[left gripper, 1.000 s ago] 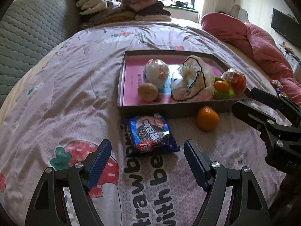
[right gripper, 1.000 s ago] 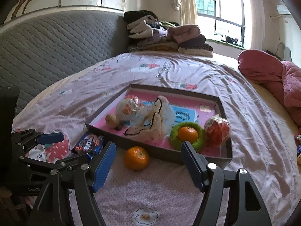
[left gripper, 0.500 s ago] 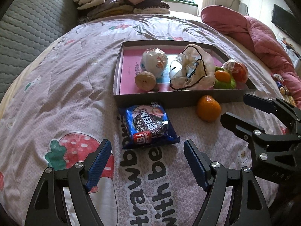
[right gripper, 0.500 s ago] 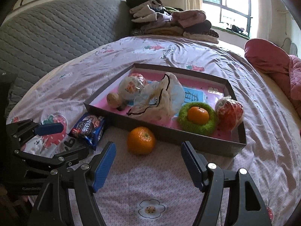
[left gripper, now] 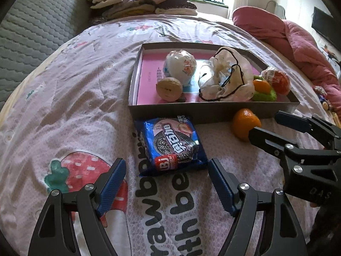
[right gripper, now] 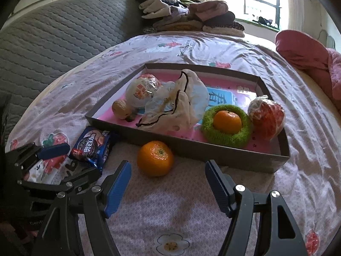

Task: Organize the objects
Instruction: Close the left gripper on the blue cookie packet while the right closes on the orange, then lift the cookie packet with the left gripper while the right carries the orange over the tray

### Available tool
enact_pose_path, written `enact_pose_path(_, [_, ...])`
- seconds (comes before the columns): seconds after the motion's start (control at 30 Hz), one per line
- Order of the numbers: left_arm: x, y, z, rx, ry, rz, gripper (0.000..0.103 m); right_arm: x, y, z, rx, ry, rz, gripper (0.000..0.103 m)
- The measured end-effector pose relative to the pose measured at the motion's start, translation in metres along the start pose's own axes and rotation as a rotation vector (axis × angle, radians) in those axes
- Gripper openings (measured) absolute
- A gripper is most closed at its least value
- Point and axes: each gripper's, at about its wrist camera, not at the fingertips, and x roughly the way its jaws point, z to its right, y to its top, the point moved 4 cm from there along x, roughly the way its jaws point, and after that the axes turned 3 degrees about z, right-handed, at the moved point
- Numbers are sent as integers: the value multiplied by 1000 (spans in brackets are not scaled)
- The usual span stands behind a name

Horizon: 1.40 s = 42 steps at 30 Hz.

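Cookie packet (left gripper: 172, 144) is lying at frame center on the bedspread (left gripper: 64, 98), just outside the tray (left gripper: 191, 112); a loose orange (right gripper: 155, 158) is sitting beside the tray wall. Left gripper (left gripper: 167, 183) and right gripper (right gripper: 168, 186) are both hovering wide apart, holding nothing. Likely best: straddling the packet's sides squarely, pinching gently to avoid crushing cookies.

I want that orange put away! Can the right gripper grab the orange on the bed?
Probably yes. The right gripper is open, and the orange sits on the bed just ahead of its fingers, outside the tray, with nothing between them.
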Motion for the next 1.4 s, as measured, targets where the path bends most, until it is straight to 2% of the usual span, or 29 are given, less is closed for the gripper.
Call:
enact_pose_path(0.43, [15,5,0,2,11,19,81,29,3,-7,32,0,-45,70])
enact_pose_path(0.5, [20,6,0,7,26,21,82,33,1,-7,39,-6,-58,64])
enact_pose_path(0.73, [27,9,2,19,41,42,82,33,1,-6,47,-22,-60,55])
enact_pose_path(0.8, [27,9,3,27,42,46,80,32,2,-12,24,-5,-53,41])
enact_pose_path(0.83, [26,9,4,33,41,49,76,31,3,-14,13,-13,-49,40])
enact_pose_path(0.97, [24,9,7,48,27,59,66,30,4,-13,18,-6,-46,40])
enact_pose_path(1.23, [19,13,4,25,-20,65,64,19,9,-14,25,19,-17,40])
enact_pose_path(1.4, [6,17,11,42,-43,99,63,11,13,-14,34,33,0,40])
